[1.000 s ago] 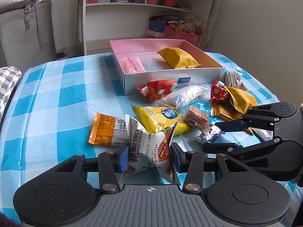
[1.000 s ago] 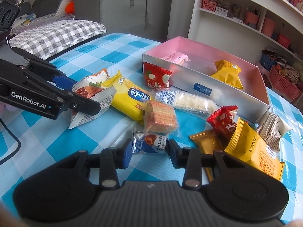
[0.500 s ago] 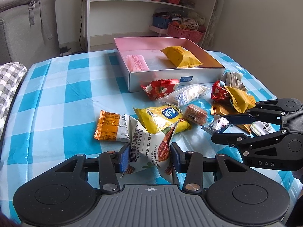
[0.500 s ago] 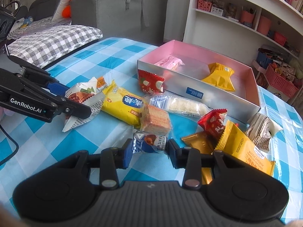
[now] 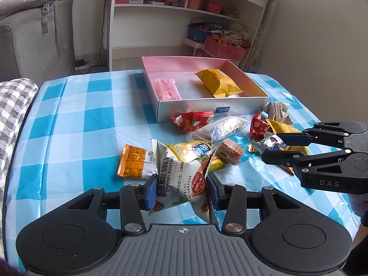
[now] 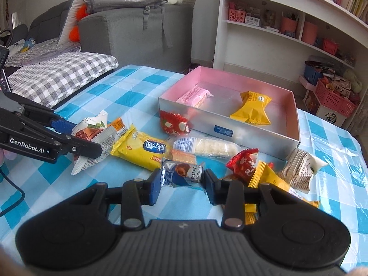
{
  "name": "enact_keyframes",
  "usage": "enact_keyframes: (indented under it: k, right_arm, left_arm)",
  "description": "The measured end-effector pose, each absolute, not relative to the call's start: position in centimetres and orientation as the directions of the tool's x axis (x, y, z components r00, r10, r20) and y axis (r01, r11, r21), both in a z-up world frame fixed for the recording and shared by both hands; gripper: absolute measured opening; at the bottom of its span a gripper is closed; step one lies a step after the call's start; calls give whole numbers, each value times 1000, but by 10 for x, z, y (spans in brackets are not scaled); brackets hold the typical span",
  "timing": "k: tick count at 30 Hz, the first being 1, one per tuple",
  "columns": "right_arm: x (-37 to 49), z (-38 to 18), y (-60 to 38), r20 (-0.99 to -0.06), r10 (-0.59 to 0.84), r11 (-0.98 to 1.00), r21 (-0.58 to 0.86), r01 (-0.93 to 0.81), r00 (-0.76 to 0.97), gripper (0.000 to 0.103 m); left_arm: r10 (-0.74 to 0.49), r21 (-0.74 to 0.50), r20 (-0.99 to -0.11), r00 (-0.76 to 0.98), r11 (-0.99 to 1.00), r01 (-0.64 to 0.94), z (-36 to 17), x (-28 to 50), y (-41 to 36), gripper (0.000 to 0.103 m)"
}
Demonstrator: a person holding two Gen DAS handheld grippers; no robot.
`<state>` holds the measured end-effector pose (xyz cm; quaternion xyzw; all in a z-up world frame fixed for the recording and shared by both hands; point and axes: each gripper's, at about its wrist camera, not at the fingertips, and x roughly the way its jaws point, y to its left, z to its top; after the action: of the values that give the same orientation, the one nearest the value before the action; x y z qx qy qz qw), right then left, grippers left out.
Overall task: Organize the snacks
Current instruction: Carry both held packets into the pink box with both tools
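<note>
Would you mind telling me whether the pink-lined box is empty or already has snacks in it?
Partly filled: the box holds a pink packet and a yellow packet; most of its floor is bare.

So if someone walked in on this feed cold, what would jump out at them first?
Probably both grippers holding snacks above the blue checked table: the left gripper clamps a white pecan kernel packet, the right gripper a blue truffle chocolate. Beyond the scattered snack pile sits the pink-lined box, holding only a pink packet and a yellow packet.
</note>
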<state>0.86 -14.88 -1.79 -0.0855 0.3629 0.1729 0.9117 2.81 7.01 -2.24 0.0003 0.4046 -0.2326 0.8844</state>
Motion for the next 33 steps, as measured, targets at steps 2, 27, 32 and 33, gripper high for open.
enact_keyframes:
  k: [2, 27, 32, 33]
  right_arm:
    - [11, -15, -152, -688, 249, 933, -19, -359, 682, 36]
    - [84, 7, -217, -673, 137, 984, 180, -19, 727, 36]
    - [107, 0, -242, -657, 170, 942, 326, 73, 735, 36]
    - [111, -3, -247, -651, 175, 928, 359, 96, 739, 36]
  left_arm:
    - [-415, -195, -711, 568, 892, 408, -19, 30, 69, 42]
    - [-442, -334, -661, 606, 897, 289, 9, 105, 22, 42]
    - [-430, -329, -658, 619, 903, 277, 8, 141, 2, 42]
    - [-427, -329, -656, 623, 904, 272, 8, 147, 0, 42]
